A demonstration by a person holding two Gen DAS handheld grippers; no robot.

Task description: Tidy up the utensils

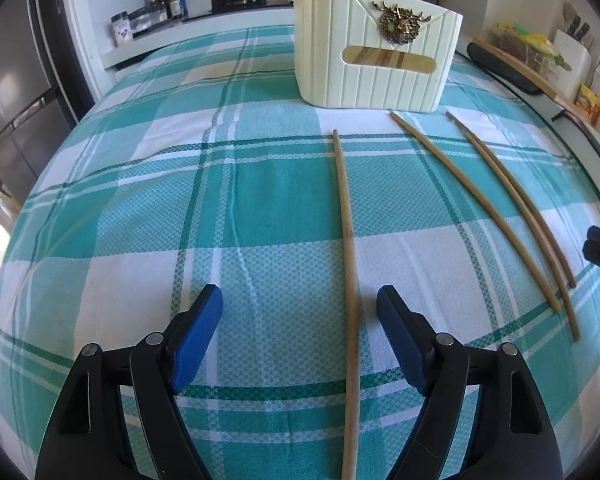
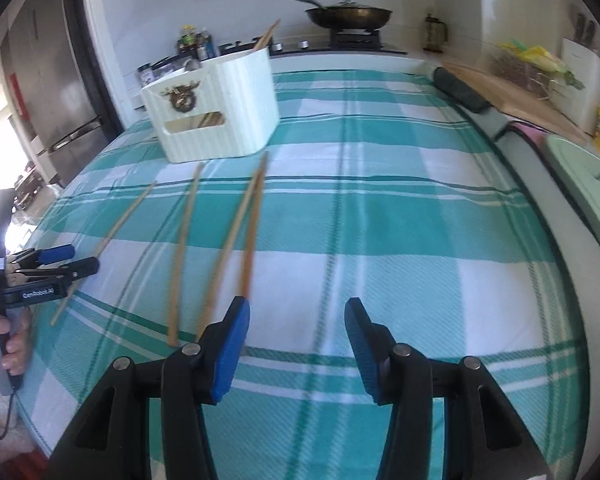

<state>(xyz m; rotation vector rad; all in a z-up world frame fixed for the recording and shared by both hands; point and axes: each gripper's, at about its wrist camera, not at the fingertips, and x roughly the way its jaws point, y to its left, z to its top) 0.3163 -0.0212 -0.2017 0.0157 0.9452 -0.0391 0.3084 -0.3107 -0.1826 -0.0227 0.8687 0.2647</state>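
Okay, I see left gripper (image 1: 299, 322) low and level, jaws wide apart straddling a thin wooden chopstick (image 1: 350, 280) on the teal checked tablecloth (image 1: 140, 200); right gripper (image 2: 296, 344) also spread, holding nothing.

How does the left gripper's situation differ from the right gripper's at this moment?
The left gripper straddles a single chopstick that lies between its open fingers; the right gripper has only cloth between its fingers. The left one faces the white holder squarely; for the right, the holder sits off to the left. Both are open and hold nothing.

Matt wooden chopsticks (image 1: 350, 264); woven checked cloth (image 1: 140, 200); ribbed plastic holder (image 1: 374, 60).
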